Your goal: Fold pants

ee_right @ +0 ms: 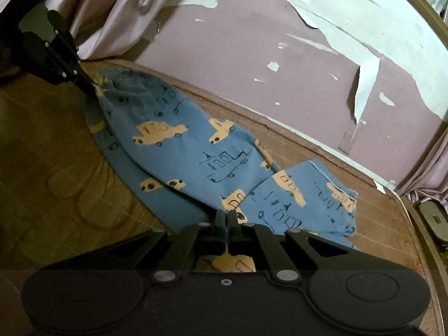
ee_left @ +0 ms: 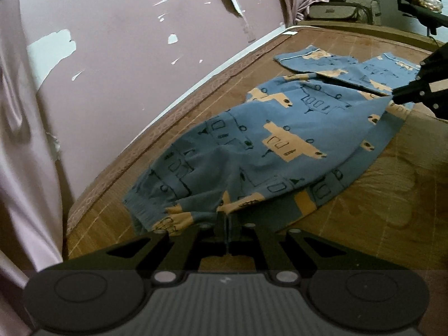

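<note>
The blue patterned pants (ee_left: 266,145) lie spread on the woven bed mat (ee_left: 392,196), beside the peeling pink wall (ee_left: 134,56). The left gripper (ee_left: 227,224) is pressed together, pinching the waistband end. The right gripper (ee_right: 227,221) is pressed together, pinching fabric near the legs.

peeling pink wall (ee_left: 134,42), curtain (ee_right: 112,14)

A woven-mat bed (ee_left: 364,210) carries blue car-print pants (ee_left: 252,145)
</note>
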Motion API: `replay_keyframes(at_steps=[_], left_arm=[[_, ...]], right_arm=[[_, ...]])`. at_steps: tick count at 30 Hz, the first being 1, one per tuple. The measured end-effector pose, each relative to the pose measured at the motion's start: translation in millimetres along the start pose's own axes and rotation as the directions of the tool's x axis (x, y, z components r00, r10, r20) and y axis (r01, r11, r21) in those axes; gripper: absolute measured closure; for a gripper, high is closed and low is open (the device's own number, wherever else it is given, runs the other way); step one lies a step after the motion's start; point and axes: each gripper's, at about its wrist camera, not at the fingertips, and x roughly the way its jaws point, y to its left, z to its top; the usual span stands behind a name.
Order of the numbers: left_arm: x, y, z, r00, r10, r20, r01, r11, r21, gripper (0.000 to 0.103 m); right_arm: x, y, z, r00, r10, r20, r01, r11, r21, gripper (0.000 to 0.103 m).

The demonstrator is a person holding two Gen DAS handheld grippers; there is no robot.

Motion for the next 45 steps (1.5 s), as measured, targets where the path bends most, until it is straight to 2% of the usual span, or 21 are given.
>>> replay_keyframes(at_steps=[14,19,22,25,26,27,29,30,31,32,33,36,38,40,43,45], left_arm=[[15.5,-4.7,-3.1,1.0,0.018,-0.008,-0.018,0.997,0.073,0.098],[8.4,-6.9,-2.3,0.999,0.039,0.023,-0.041,0.991,0.13,0.103],[7.3,-6.0,-4.9,1.0,0.022,0.01,-0.024,0.987,0.161,0.103],[14.5,-4.8,-9.2,1.0,0.009,-0.028,-0.003,0.984,0.18,0.103],[15.3,-4.0,-9.2,0.999,0.0,-0.034,0.005,0.985,0.173,0.102],[14.5,-2.4,-8.3,0.999,-0.01,-0.034,0.015,0.987,0.157,0.102],[8.9,1.5,-3.0,0.999,-0.029,-0.024,0.032,0.993,0.11,0.089],[5.7,3.3,1.1,0.999,-0.043,-0.019,0.044,0.996,0.076,0.082],[3.5,4.0,5.6,0.998,-0.059,-0.013,0.059,0.997,0.041,0.064],[1.0,3.1,11.6,0.997,-0.081,0.007,0.081,0.997,-0.003,0.046],[0.1,1.2,18.6,0.994,-0.1,0.031,0.101,0.994,-0.04,0.038],[4.8,-13.1,43.5,0.98,-0.173,0.1,0.184,0.976,-0.118,0.022],[13.7,-26.8,63.8,0.958,-0.246,0.148,0.268,0.951,-0.155,0.004],[27.8,-40.5,84.8,0.929,-0.323,0.18,0.355,0.915,-0.192,0.0],[53.6,-58.7,110.8,0.893,-0.4,0.204,0.443,0.86,-0.252,0.0],[72.7,-65.7,121.8,0.879,-0.426,0.215,0.474,0.836,-0.278,0.0]], right_arm=[[-15.1,-10.4,12.4,0.999,-0.014,0.044,0.013,1.0,0.024,0.103],[-26.7,-9.6,15.6,0.999,-0.005,0.046,0.004,1.0,0.021,0.103],[-28.0,-4.4,9.8,1.0,0.013,0.013,-0.014,1.0,0.022,0.103],[-11.9,1.4,-1.6,0.997,0.038,-0.068,-0.037,0.999,0.026,0.102],[-6.2,1.0,-4.3,0.994,0.047,-0.096,-0.043,0.998,0.043,0.1],[-2.3,-1.2,-5.8,0.992,0.052,-0.117,-0.045,0.997,0.061,0.092],[-4.4,-8.3,-5.4,0.992,0.053,-0.113,-0.043,0.995,0.089,0.081],[-7.9,-13.0,-4.1,0.993,0.051,-0.105,-0.04,0.994,0.098,0.069],[-11.5,-19.8,-2.4,0.994,0.045,-0.103,-0.034,0.994,0.107,0.06],[-14.6,-27.1,-1.4,0.994,0.039,-0.101,-0.027,0.992,0.12,0.041],[-17.3,-37.9,0.3,0.995,0.04,-0.095,-0.026,0.99,0.137,0.028],[-19.5,-80.2,10.6,0.995,0.042,-0.089,-0.026,0.983,0.18,0.012],[-14.7,-113.0,22.3,0.993,0.068,-0.096,-0.046,0.976,0.211,0.002],[-2.7,-151.8,36.9,0.987,0.118,-0.108,-0.087,0.962,0.259,0.001],[23.4,-199.8,55.2,0.974,0.179,-0.139,-0.126,0.939,0.32,0.001],[43.9,-226.0,64.0,0.962,0.227,-0.152,-0.159,0.918,0.363,0.001]])
